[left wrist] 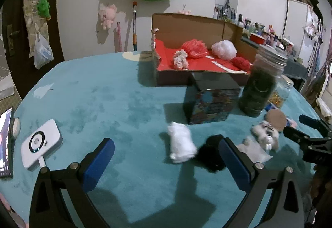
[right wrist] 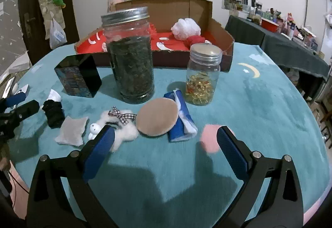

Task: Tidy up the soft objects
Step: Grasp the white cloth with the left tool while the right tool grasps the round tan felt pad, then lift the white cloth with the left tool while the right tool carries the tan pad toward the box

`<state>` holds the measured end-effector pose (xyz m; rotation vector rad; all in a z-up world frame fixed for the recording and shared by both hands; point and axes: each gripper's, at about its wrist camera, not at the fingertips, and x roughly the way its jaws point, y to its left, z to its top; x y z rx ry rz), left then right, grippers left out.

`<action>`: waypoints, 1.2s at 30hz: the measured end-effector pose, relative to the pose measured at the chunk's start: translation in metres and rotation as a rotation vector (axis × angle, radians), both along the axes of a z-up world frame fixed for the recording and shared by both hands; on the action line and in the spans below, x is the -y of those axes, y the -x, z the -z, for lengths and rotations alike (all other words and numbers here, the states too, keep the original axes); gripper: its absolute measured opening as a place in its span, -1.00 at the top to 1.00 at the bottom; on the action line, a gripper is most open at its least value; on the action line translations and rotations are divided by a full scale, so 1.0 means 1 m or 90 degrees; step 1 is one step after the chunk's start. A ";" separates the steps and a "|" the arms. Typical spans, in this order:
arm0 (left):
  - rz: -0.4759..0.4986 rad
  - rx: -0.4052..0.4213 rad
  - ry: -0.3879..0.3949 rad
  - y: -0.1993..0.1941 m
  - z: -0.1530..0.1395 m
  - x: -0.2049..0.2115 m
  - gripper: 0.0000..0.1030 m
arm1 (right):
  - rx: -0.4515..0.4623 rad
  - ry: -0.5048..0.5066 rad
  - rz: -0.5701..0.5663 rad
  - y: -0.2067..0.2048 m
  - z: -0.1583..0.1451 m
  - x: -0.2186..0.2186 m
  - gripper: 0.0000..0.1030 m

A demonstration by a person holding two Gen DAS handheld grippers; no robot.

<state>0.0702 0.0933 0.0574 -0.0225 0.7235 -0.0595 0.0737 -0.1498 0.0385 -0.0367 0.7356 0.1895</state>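
Observation:
My left gripper (left wrist: 166, 155) is open above the teal cloth, and a white soft bundle (left wrist: 181, 145) lies between its fingers, with a black soft bundle (left wrist: 211, 152) by the right finger. My right gripper (right wrist: 166, 141) is open too. In its view a white plush with a checked bow (right wrist: 122, 124), a grey-white pad (right wrist: 71, 130), a round beige puff (right wrist: 157, 117), a blue-and-white cloth (right wrist: 180, 118) and a pink puff (right wrist: 209, 138) lie in front. The cardboard box (left wrist: 186, 27) with a red floor holds a red mesh ball (left wrist: 194, 48), a white mesh ball (left wrist: 224, 49) and a small plush (left wrist: 181, 60).
A tall jar of dark leaves (right wrist: 129, 56), a small jar of yellow capsules (right wrist: 202, 76) and a dark printed tin (right wrist: 79, 76) stand between the soft things and the box. A white power bank (left wrist: 40, 143) and a phone (left wrist: 6, 141) lie at the left edge.

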 end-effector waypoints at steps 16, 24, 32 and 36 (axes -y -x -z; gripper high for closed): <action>0.047 -0.082 -0.012 -0.041 0.012 -0.013 -0.82 | -0.057 0.036 -0.055 -0.031 0.001 -0.010 -0.94; 0.084 -0.108 -0.011 -0.050 0.023 -0.004 -0.42 | -0.066 0.100 -0.103 -0.033 0.006 -0.014 -0.74; 0.138 -0.094 0.015 -0.044 0.022 0.004 0.62 | -0.062 0.106 -0.131 -0.041 0.008 -0.018 0.04; 0.128 -0.080 0.016 -0.037 0.015 0.006 0.66 | -0.040 0.096 -0.126 -0.036 0.004 -0.009 0.51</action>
